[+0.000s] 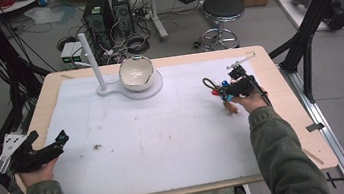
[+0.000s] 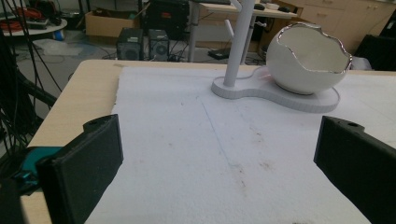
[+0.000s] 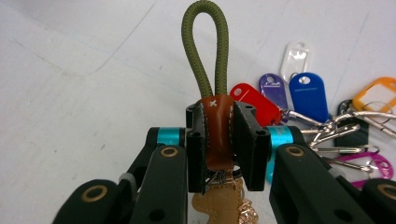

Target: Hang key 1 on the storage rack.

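A white mat (image 1: 165,138) is laid over most of a wooden table (image 1: 280,88), with bare wood left as a border at each side. Wide open mat is seen between the two grippers; a small dark speck (image 1: 97,147) lies on it nearer the left side. The left gripper (image 1: 48,151) is held at the table's left edge, its jaws set wide apart with nothing between them. The right gripper (image 1: 227,92) is held near the right side of the mat, well apart from the left one.

At the far middle of the mat one white stand (image 1: 108,89) is placed, made up of an upright post and a flat base. One white bowl (image 1: 136,74) with a jagged, eggshell-like rim is seated on that base, beside the post.

The right jaws are clamped on a brown leather strap (image 3: 218,135). From its top an olive cord loop (image 3: 205,51) rises. A tan piece hangs below the jaws. Beside the strap a bunch of key tags (image 3: 303,93) lies on the mat, joined by metal rings: one red, one purple, one blue, one clear, one orange and one magenta can be counted, and a dark one partly hidden
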`<state>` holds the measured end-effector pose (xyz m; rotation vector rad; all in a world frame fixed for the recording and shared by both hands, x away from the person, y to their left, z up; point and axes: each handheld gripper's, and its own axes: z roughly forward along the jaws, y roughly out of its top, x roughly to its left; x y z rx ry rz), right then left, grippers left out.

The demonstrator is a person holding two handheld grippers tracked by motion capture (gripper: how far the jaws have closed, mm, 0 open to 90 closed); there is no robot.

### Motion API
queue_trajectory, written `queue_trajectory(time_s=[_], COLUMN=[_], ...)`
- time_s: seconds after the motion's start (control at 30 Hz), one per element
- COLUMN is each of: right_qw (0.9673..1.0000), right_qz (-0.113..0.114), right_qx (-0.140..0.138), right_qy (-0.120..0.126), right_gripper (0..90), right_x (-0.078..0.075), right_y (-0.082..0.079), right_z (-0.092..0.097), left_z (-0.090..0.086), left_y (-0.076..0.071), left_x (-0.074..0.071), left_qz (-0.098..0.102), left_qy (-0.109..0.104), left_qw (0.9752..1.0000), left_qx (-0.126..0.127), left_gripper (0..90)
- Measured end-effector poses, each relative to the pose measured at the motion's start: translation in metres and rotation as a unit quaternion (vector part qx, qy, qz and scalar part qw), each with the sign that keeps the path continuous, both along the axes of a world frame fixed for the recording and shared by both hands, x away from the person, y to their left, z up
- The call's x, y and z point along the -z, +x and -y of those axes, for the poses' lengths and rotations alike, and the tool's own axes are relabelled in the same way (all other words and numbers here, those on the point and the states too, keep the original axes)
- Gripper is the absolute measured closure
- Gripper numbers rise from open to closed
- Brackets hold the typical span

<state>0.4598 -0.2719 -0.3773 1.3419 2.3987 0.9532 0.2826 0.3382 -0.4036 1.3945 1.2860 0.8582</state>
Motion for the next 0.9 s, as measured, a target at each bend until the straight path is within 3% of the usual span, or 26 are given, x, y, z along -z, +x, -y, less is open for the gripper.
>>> queue_trajectory(time_s=[0.43, 0.9], right_qw=[0.9994, 0.9982], right_qz=[0.029, 0.044], right_qx=[-0.016, -0.038], right_qy=[0.005, 0.014], right_gripper=[75.2, 75.2], right_x=[-0.032, -0.054], right_y=[-0.003, -0.008], right_z=[-0.018, -0.042], left_z=[0.000, 0.001], left_y=[0.001, 0.001], left_x=[0.000, 0.001], left_qz=[0.000, -0.003], left_qy=[-0.004, -0.004], left_qw=[1.0000, 1.0000], left_qx=[0.001, 0.004], left_gripper=[1.7, 1.8])
